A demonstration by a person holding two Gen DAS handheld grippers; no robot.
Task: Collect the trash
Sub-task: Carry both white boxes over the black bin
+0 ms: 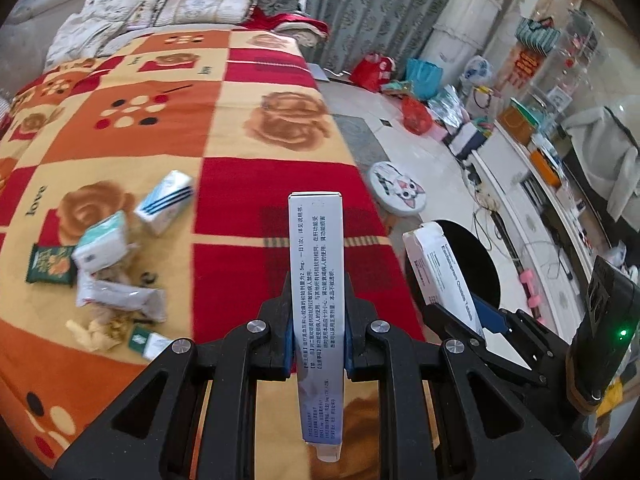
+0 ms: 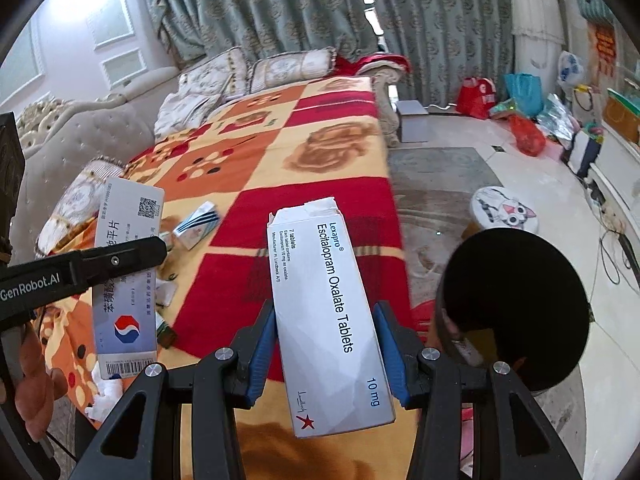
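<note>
My left gripper (image 1: 318, 312) is shut on a tall white medicine box with Chinese print (image 1: 316, 280), held above the bed's patterned blanket (image 1: 248, 128). My right gripper (image 2: 326, 344) is shut on a white Escitalopram tablet box (image 2: 324, 312); it also shows in the left wrist view (image 1: 440, 272), over the black trash bin (image 1: 468, 264). The bin (image 2: 516, 304) stands on the floor to the right of the bed. The left gripper's box shows in the right wrist view (image 2: 126, 280). A pile of trash (image 1: 112, 272) lies on the blanket at left: packets, small boxes, wrappers, crumpled tissue.
Pillows (image 1: 200, 8) lie at the bed's head before green curtains. A round cat-print stool (image 1: 398, 192) stands on the floor beyond the bin. Bags (image 1: 416, 76) and a low white cabinet (image 1: 532, 200) with cables line the right side.
</note>
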